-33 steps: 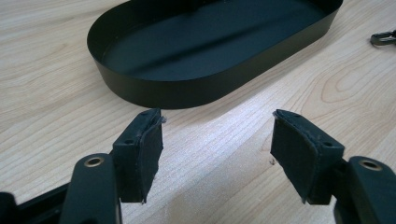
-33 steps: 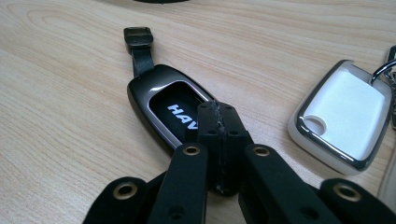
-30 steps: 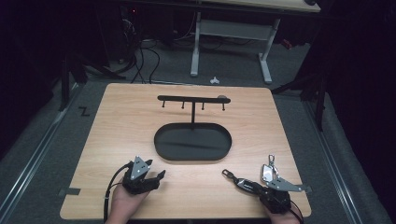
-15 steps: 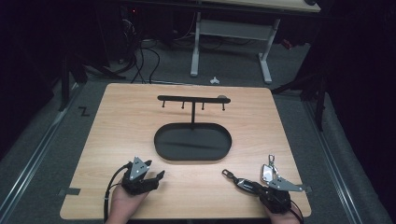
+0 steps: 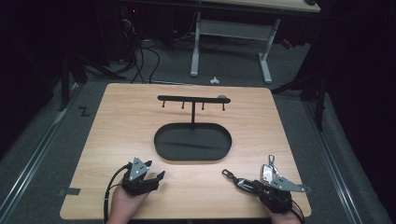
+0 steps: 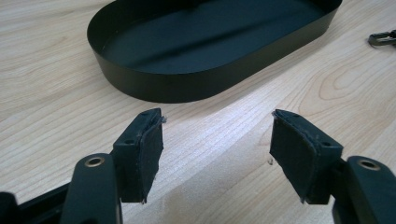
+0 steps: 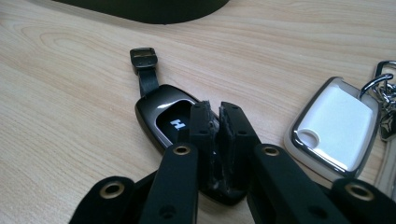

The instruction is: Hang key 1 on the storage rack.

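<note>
My right gripper (image 7: 215,109) sits over the black key fob (image 7: 173,122) on the table (image 5: 140,116), jaws nearly together and just starting to part, nothing pinched between them. My left gripper (image 6: 215,140) waits wide open and empty, facing the tray (image 6: 154,84) with its hook stand (image 5: 193,99), likely where the key goes. A white fob (image 7: 336,135) lies beside.

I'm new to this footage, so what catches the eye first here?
A black oval metal tray with a hook rack rising from it sits mid-table. Near the right gripper, whose jaws stand nearly closed over a glossy black key fob, lies a white key fob.
</note>
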The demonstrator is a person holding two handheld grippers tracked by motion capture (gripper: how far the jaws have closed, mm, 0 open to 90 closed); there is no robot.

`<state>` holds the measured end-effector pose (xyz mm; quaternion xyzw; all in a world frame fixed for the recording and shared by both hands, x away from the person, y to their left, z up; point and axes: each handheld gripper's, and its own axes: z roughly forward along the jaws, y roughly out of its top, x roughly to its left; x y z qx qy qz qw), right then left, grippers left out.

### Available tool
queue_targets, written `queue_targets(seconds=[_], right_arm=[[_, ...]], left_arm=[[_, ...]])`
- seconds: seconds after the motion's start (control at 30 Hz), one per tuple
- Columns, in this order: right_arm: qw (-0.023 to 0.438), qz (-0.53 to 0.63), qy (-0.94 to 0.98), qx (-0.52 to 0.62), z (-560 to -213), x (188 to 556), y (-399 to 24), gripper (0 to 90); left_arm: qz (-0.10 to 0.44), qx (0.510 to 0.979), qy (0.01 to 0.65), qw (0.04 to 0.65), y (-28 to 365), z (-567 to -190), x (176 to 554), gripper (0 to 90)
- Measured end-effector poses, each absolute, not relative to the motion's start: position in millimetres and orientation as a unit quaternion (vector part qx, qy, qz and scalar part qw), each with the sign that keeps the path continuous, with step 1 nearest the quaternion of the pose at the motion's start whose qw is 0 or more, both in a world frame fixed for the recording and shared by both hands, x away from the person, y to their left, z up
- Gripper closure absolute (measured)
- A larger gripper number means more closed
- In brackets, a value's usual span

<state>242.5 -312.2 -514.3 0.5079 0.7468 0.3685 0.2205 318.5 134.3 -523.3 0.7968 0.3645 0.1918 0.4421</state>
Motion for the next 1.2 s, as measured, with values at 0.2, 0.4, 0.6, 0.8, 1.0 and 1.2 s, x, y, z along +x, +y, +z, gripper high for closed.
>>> queue_targets(seconds=[0.2,0.4,0.6,0.8,1.0,1.2], right_arm=[[0.233,0.370,0.743,0.507,-511.0,247.9,-309.5,73.8],[0.249,0.370,0.741,0.502,-504.2,257.7,-307.6,65.4],[0.243,0.362,0.742,0.510,-499.5,269.1,-302.9,65.2],[0.238,0.346,0.745,0.519,-497.6,278.3,-300.7,64.8],[0.233,0.324,0.750,0.528,-498.7,285.1,-301.0,50.2],[0.226,0.287,0.765,0.530,-496.4,289.7,-298.1,42.1]], left_arm=[[0.214,0.792,0.370,0.436,140.8,-521.9,315.6,33.4],[0.210,0.786,0.383,0.437,154.2,-521.7,312.8,32.6],[0.213,0.784,0.382,0.441,158.7,-521.7,309.4,32.9],[0.207,0.781,0.387,0.444,160.2,-521.6,308.9,35.1],[0.206,0.787,0.377,0.442,154.6,-517.9,308.6,36.5],[0.224,0.802,0.343,0.435,145.9,-516.7,306.6,38.5]])
